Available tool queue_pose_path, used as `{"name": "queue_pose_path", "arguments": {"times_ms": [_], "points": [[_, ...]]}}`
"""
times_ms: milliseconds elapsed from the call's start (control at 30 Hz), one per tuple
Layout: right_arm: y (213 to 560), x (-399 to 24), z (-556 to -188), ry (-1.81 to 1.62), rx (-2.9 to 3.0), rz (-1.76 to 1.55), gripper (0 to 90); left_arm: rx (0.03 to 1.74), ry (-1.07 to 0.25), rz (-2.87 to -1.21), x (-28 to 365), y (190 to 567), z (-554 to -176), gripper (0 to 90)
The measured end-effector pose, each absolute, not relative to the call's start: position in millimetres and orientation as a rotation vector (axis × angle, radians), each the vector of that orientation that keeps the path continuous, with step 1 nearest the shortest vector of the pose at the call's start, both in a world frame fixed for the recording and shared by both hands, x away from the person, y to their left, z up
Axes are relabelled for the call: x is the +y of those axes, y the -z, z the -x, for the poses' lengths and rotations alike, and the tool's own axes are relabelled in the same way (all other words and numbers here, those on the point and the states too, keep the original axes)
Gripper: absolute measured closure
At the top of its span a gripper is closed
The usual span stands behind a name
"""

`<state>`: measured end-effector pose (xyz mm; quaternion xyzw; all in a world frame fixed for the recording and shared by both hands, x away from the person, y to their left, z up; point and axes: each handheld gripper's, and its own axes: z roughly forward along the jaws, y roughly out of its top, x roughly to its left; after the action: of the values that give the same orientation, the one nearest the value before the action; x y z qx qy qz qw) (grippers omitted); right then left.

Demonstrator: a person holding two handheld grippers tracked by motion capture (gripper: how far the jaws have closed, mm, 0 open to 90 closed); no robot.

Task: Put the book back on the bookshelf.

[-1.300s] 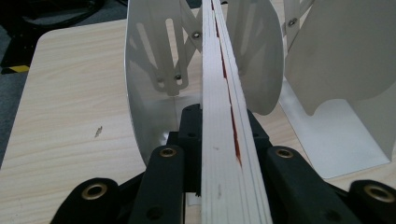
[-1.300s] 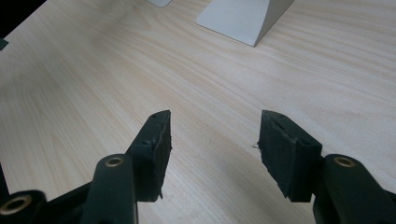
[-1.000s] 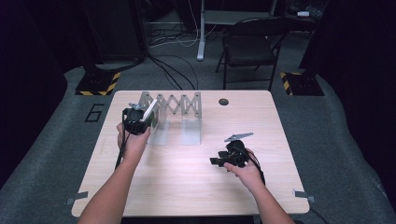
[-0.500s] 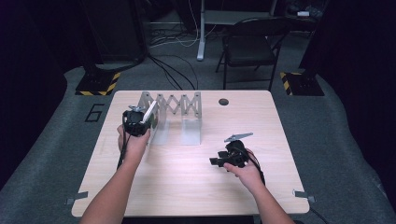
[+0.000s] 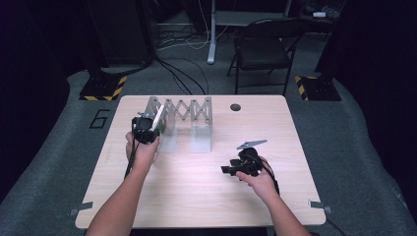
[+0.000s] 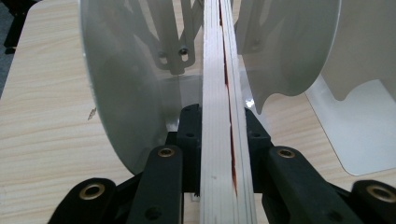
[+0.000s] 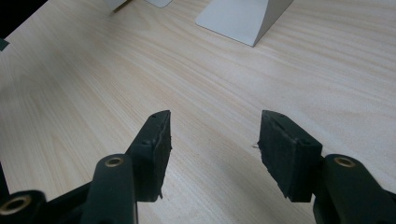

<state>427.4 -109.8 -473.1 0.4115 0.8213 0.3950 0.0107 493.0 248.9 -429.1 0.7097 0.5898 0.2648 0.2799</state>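
1. The left gripper [image 5: 145,129] holds a thin, flat, pale thing, like a book or a stack of boards [image 6: 223,116], seen edge-on. It has light layers and a thin red line down its side.
2. The jaws are pressed tight on both flat sides of that thing, near its bottom end.
3. The pale thing stands between two round grey plates of a metal rack [image 6: 126,88]. One plate is just beside it on the left, and another is on the right. I cannot tell if it touches them.
4. From the high view, the rack [image 5: 184,113] sits near the far edge of the worktop [image 5: 196,196]. It has crossed bars that fold like a zigzag, and flat feet that rest on the wood.
5. The left hand [image 5: 142,150] holds its gripper at the left end of the rack.
6. The right gripper [image 5: 241,164] is well apart, over the bare wood on the right side. Its jaws [image 7: 212,140] are partly open, and there is nothing between them.
7. A small dark round hole [image 5: 235,106] is in the worktop near the far edge.
8. A dark folding chair [image 5: 263,46] stands on the floor behind the worktop.
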Motion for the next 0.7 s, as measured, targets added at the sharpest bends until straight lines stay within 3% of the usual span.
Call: {"name": "queue_pose_path", "arguments": {"times_ms": [700], "points": [[473.9, -108.6, -427.3, -1.235, 2.564, -1.282, 43.8, 1.583, -0.694, -1.916, 248.2, 430.3, -493.5, 73.1]]}}
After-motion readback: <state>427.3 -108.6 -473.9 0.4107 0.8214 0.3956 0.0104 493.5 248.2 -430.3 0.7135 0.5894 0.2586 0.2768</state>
